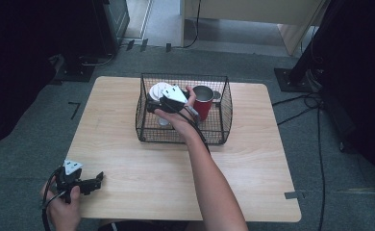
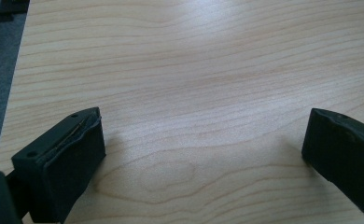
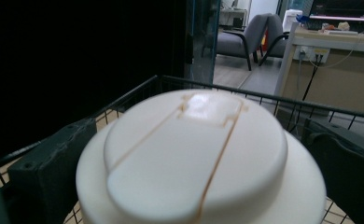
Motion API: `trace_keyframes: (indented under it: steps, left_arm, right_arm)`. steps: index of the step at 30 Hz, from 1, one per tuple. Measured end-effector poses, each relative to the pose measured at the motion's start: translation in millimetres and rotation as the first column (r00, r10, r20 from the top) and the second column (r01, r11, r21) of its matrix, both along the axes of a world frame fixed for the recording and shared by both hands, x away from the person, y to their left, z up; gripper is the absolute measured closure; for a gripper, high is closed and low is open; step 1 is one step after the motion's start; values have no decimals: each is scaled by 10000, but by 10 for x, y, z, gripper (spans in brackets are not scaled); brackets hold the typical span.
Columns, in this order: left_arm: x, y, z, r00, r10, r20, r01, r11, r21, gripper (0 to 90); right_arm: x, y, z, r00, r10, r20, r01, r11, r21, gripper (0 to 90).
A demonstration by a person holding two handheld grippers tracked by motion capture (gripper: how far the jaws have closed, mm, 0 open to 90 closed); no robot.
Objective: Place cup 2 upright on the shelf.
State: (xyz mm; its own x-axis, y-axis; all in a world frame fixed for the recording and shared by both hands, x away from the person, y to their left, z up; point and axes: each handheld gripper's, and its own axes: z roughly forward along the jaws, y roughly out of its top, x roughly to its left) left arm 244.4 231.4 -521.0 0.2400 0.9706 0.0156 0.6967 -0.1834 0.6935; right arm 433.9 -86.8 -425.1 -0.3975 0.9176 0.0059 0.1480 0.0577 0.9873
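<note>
A black wire basket (image 1: 226, 103) stands on the far middle of the wooden worktop (image 1: 253, 163). Two things are inside it. A white-lidded cup (image 1: 157, 90) stands upright in the basket's left half, towards the far wall, and a red mug (image 1: 204, 102) with a metal-coloured inside stands in the right half, also upright, its handle towards the right wall. The two are near each other but apart, with the person's hand between them.

The right gripper (image 1: 160, 103) reaches into the basket from the near side, over the front rim. In the right gripper view the cup's white lid (image 3: 194, 154) sits right between the two black jaws, which stand wide on either side of it; a gap shows between the lid and each jaw, so the pads do not press on the cup. The basket's rim (image 3: 283, 99) runs across behind the lid.

The left gripper (image 1: 87, 183) is held low at the near left corner of the worktop, well apart from the basket. In the left gripper view its jaws stand wide, with bare wood (image 2: 194, 93) between them.
</note>
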Motion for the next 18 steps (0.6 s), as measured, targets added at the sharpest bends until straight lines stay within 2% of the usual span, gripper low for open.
trace_keyframes:
  steps: [3,13,18]
  left_arm:
    - [0,0,0,10000,1,-1,-1,10000,-6,0]
    - [0,0,0,10000,2,-5,-2,10000,-10,0]
    - [0,0,-1,10000,3,1,-3,10000,-11,0]
  right_arm:
    - [-14,-14,55,9999,16,160,-16,10000,-16,0]
    - [-102,-116,272,9978,-179,634,144,9984,552,0]
    - [-192,-197,319,9976,-213,660,184,9988,444,0]
